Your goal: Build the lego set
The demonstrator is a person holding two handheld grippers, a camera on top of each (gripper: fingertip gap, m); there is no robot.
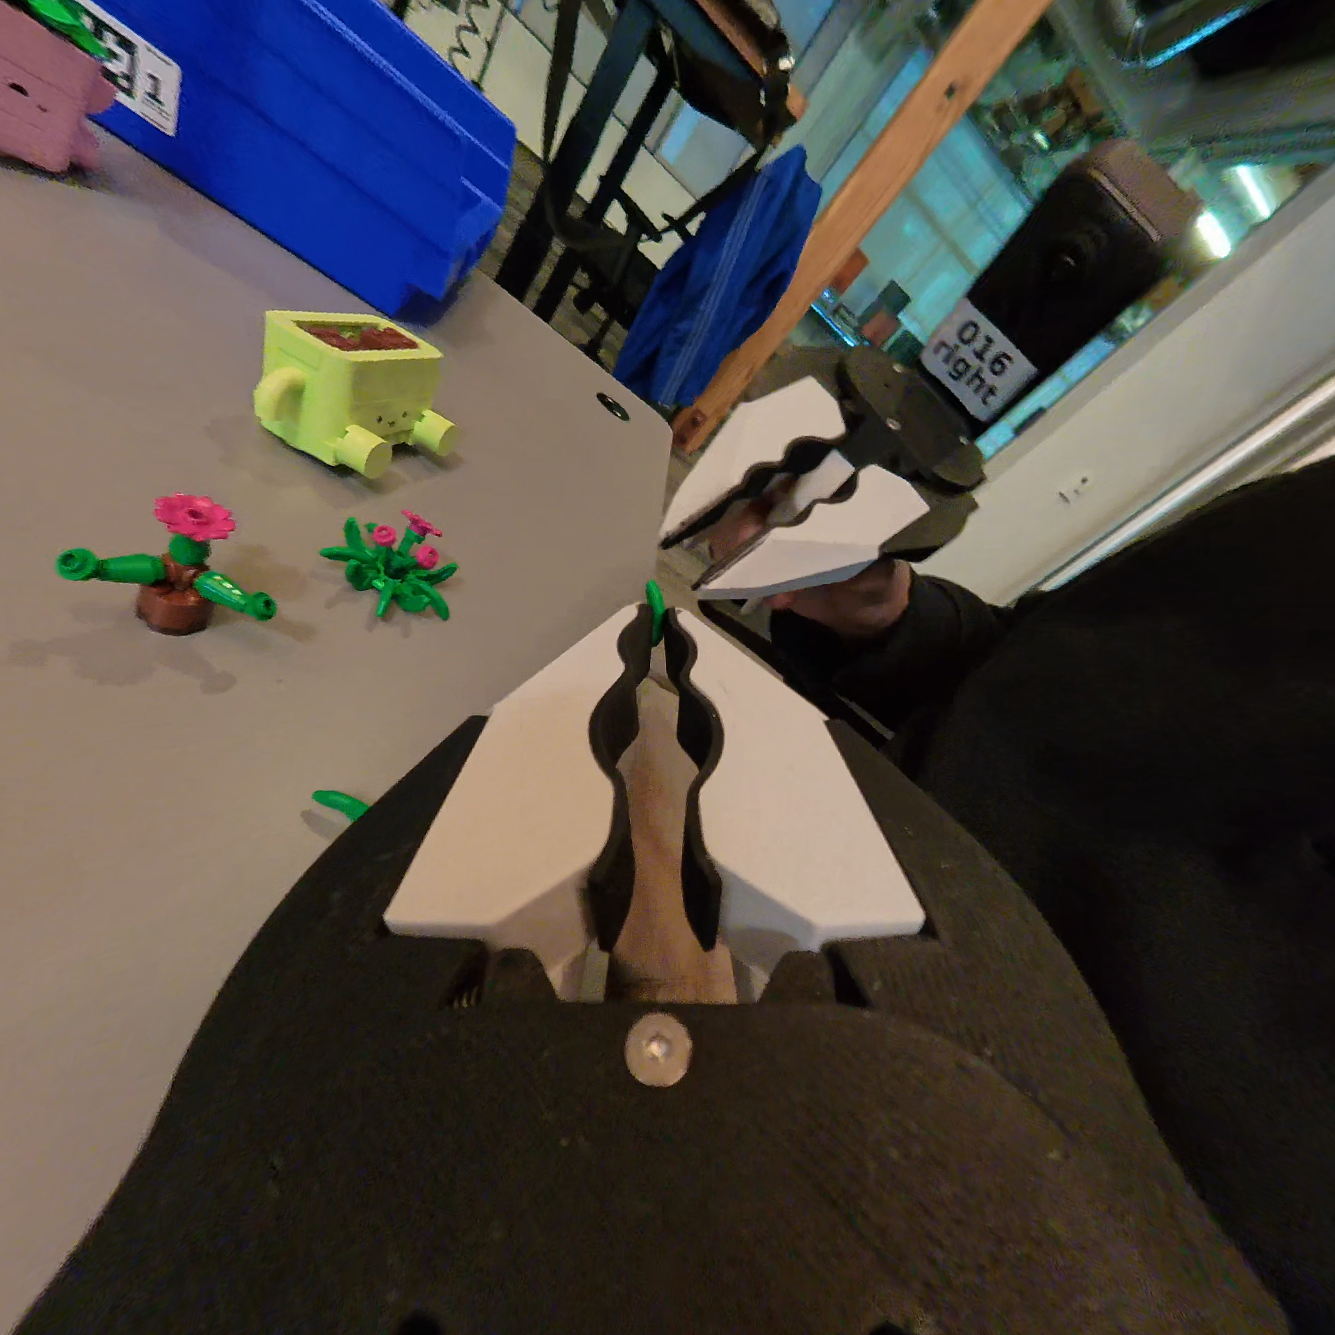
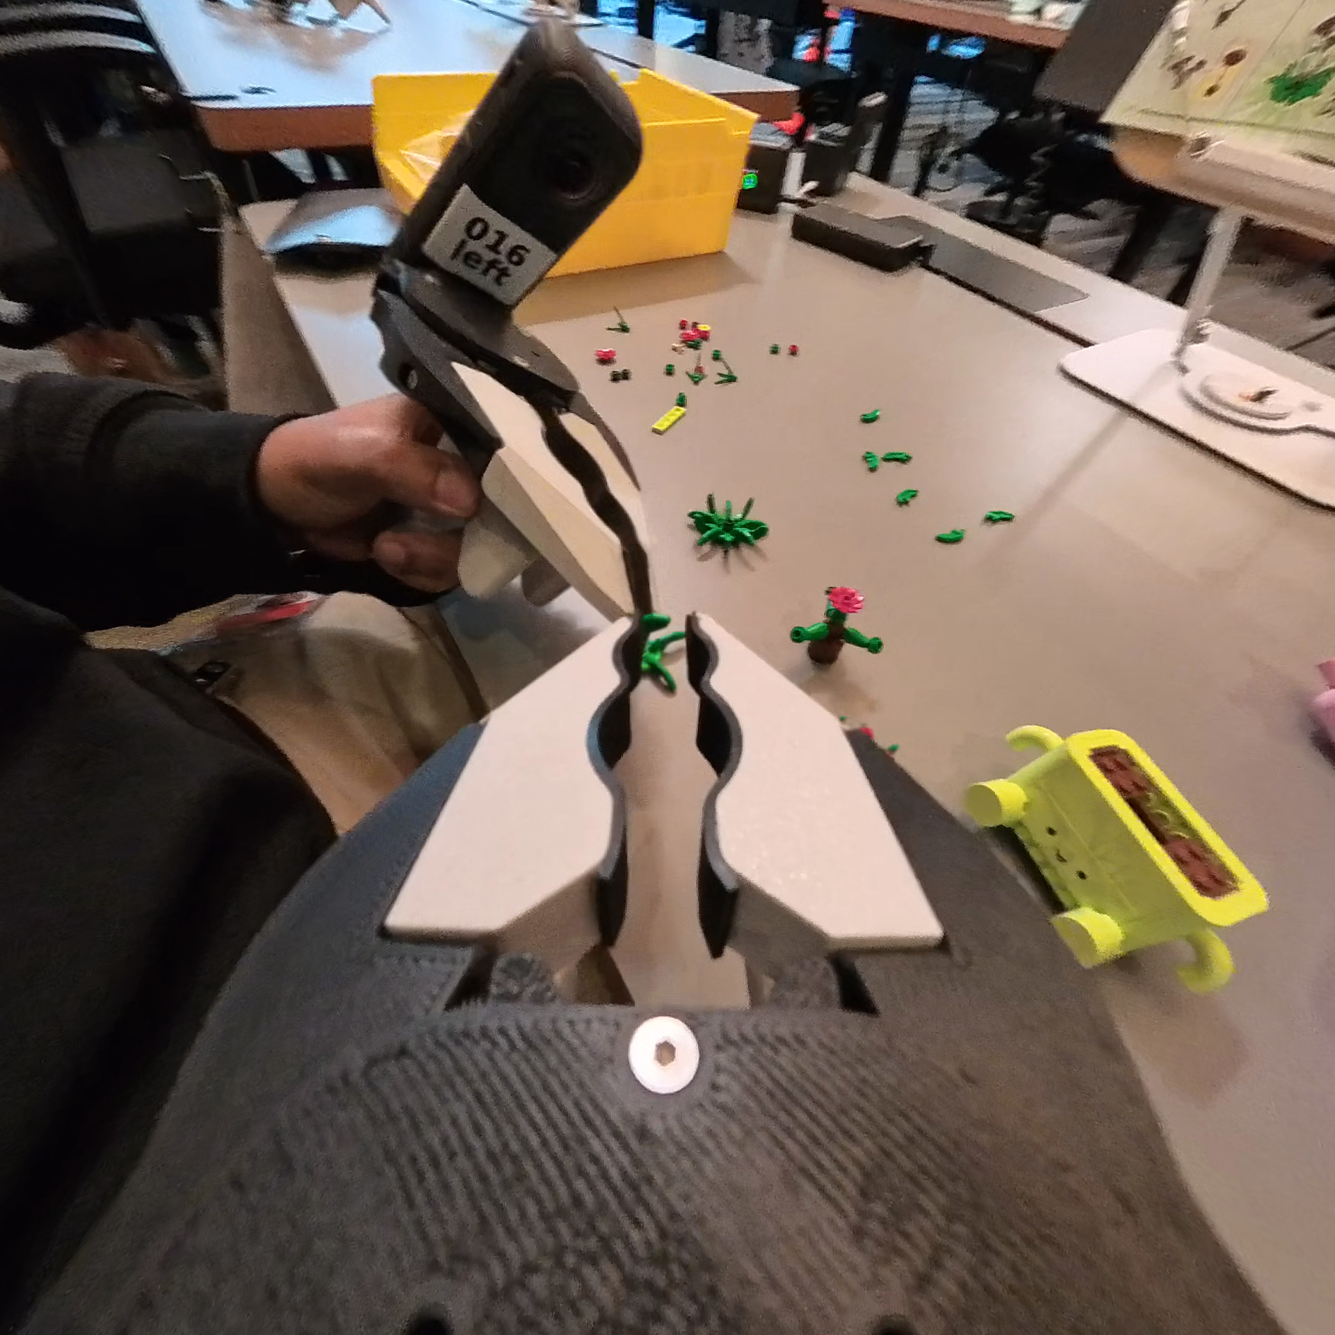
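Built: pot (image 1: 350,383), cactus (image 1: 173,567), leaf cluster (image 1: 394,563). Unplaced: scattered leaves (image 2: 896,456). Left gripper (image 1: 654,614) pinches a green piece (image 1: 655,603); right gripper (image 2: 663,627) parted, empty.

Dim, warm indoor light, soft shadows pooling beside the pieces on the grey tabletop (image 1: 144,722), heavy wide-angle bending at frame edges, background upper right blurred, slight motion smear on the lime pot (image 2: 1127,845) at right.
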